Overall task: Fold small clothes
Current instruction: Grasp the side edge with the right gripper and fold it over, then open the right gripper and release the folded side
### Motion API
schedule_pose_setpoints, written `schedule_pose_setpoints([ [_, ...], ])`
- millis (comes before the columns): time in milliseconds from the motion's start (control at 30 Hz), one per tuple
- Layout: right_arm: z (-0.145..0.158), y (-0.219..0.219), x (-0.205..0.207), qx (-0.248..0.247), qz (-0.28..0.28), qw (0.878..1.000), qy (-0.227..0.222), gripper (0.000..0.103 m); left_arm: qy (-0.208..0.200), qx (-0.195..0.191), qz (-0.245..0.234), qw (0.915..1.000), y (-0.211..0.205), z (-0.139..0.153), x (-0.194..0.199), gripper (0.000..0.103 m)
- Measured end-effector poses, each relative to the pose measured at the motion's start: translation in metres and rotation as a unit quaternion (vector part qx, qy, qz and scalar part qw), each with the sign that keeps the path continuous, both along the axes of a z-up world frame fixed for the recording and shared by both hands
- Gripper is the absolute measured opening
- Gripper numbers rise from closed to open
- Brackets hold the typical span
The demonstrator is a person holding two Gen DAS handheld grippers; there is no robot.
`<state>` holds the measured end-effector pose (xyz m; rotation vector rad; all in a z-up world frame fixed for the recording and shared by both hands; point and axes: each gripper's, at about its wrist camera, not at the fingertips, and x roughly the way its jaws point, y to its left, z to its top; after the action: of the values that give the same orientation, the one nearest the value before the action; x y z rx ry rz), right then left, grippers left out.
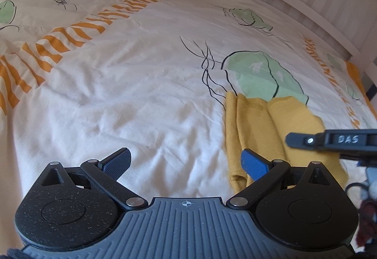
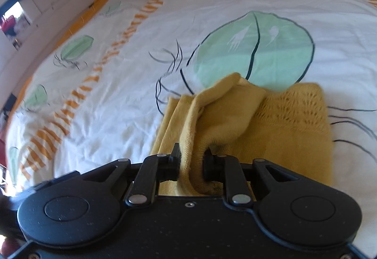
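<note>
Mustard-yellow knit garment (image 2: 282,127), part openwork, lies rumpled on a leaf-printed bedsheet (image 1: 141,94). Right gripper (image 2: 192,160) pinches a lifted fold of it. Left gripper (image 1: 186,162) spread wide, holding nothing.

I can read only one text: the white letters "DAS" on the black right gripper (image 1: 329,141), which comes in from the right edge in my left wrist view. On the left gripper (image 1: 186,161) I see a small crosshair sign on its ribbed body, without any letters.
</note>
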<state>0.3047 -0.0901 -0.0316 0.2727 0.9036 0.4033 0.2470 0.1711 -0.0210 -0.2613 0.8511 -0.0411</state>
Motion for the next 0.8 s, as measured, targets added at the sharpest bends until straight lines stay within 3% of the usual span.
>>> schedule_pose_setpoints([
  [67,-0.006,0.003,0.002,0.009,0.002,1.000,0.007,0.034,0.001,-0.002,0.002,1.0000,0.002,-0.001,0.001,0.101],
  [167,-0.002,0.004,0.000,0.035,0.012,0.999,-0.005,0.045,0.004,-0.005,0.005,1.0000,0.004,-0.002,0.001,0.101],
  [300,0.020,-0.003,-0.007,0.079,0.023,0.996,-0.041,0.046,0.004,-0.009,0.005,0.9999,0.004,-0.003,0.001,0.101],
  [400,0.036,-0.015,-0.015,0.089,0.025,0.994,-0.066,0.057,0.004,-0.016,0.002,0.9999,0.005,-0.003,0.001,0.101],
  [600,0.032,-0.028,-0.050,0.000,0.049,0.994,-0.096,0.061,0.000,-0.026,-0.005,0.9996,0.002,-0.004,0.001,0.101],
  [800,0.005,0.000,-0.104,-0.095,0.120,0.978,-0.142,0.069,-0.001,-0.046,-0.015,0.9988,0.000,-0.007,0.001,0.101],
])
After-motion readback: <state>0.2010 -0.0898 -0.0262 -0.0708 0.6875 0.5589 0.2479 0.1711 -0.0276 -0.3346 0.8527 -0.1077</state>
